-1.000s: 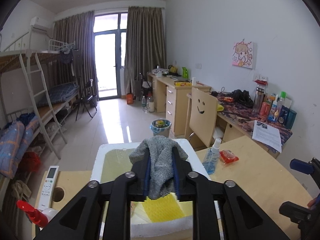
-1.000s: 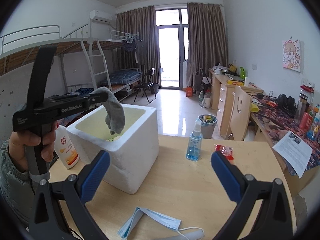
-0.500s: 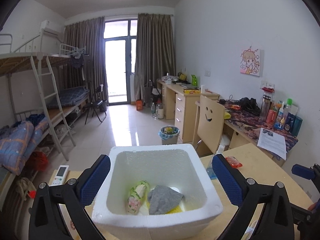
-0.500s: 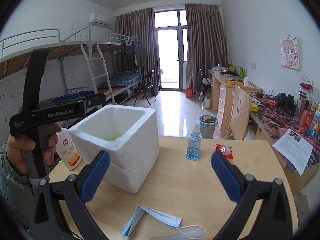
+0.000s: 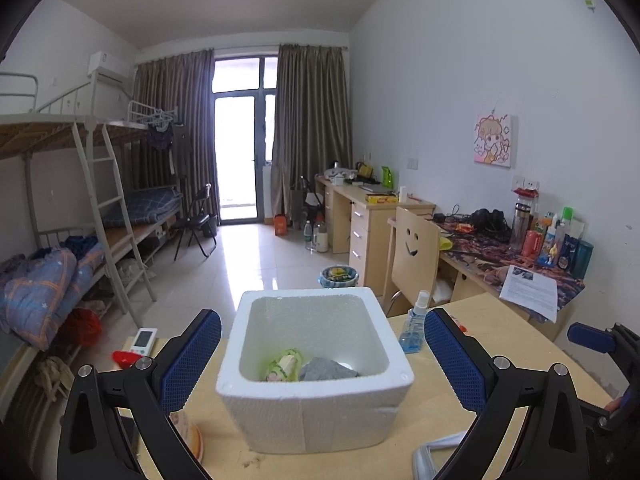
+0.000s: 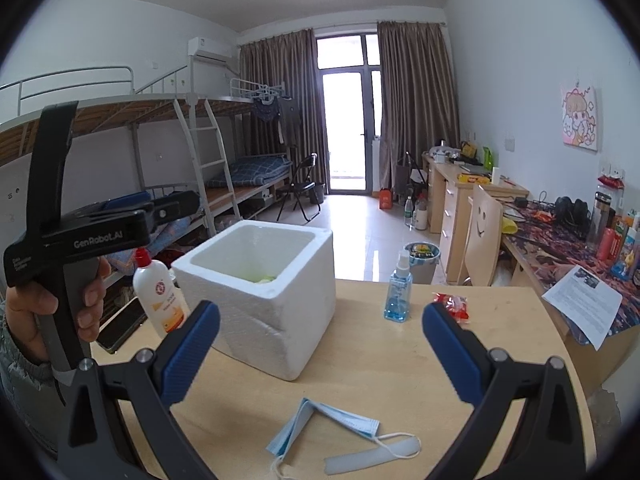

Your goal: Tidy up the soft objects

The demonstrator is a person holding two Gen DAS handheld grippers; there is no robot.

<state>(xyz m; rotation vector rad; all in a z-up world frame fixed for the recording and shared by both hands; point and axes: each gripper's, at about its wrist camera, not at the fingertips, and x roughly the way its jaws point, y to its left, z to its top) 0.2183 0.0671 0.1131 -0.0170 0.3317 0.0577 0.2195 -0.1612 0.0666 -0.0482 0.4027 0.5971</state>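
Resting at the bottom of the white square foam box (image 5: 316,400), the crumpled grey knitted cloth (image 5: 326,370) has left the left hand-held gripper (image 5: 322,364), which a second ago pinched it above the box opening. That gripper now has its blue-padded jaws spread wide and empty, one on either side of the box, and it has drawn back so the whole box front shows. The right hand-held gripper (image 6: 320,352) is likewise wide apart and holds nothing, as it did before.

The cloth lies against the box's near wall, touching a green-and-cream soft item (image 5: 285,365) on its left. The near rim cuts off the cloth's lower part, so its long axis and the way it points cannot be made out. From the right wrist view the cloth is hidden; only a sliver of green shows inside the box (image 6: 264,296).

The box stands toward the far left part of the light wooden bench (image 6: 380,360). A pale blue folded face mask (image 6: 324,426) lies flat by the bench's near edge, its long axis running roughly left to right, an ear loop trailing beside it.
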